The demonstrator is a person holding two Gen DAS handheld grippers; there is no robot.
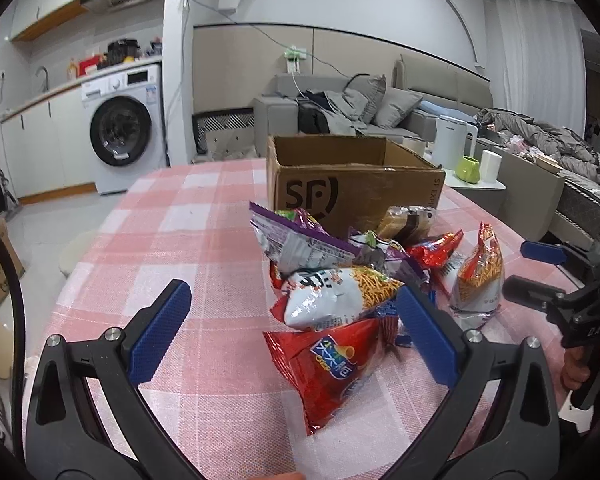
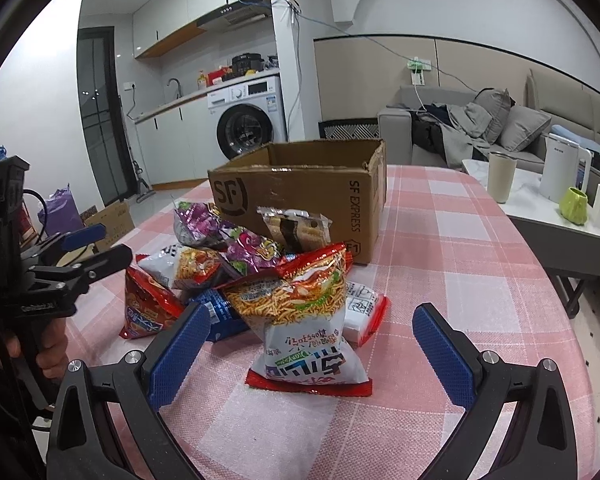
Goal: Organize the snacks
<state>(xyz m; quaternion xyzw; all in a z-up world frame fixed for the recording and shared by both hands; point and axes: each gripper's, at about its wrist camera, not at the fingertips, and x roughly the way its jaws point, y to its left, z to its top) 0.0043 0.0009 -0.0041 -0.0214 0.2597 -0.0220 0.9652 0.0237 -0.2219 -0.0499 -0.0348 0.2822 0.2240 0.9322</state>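
A pile of snack bags lies on the pink checked tablecloth (image 1: pixel 172 232) in front of an open brown SF cardboard box (image 1: pixel 352 184), which also shows in the right wrist view (image 2: pixel 300 188). My left gripper (image 1: pixel 292 312) is open and empty, its fingers on either side of a red bag (image 1: pixel 332 372) and a white noodle-snack bag (image 1: pixel 332 296). My right gripper (image 2: pixel 312 336) is open and empty, its fingers astride a white and red noodle-snack bag (image 2: pixel 304 320). Purple bags (image 2: pixel 244 248) and a biscuit pack (image 2: pixel 292 228) lie by the box.
A side table (image 2: pixel 540 216) to the right holds a white kettle (image 2: pixel 560 172), a beige cup (image 2: pixel 500 176) and a green mug (image 2: pixel 576 204). A grey sofa (image 1: pixel 360 108) and a washing machine (image 1: pixel 120 124) stand beyond the table. The other gripper shows at the right edge (image 1: pixel 540 276).
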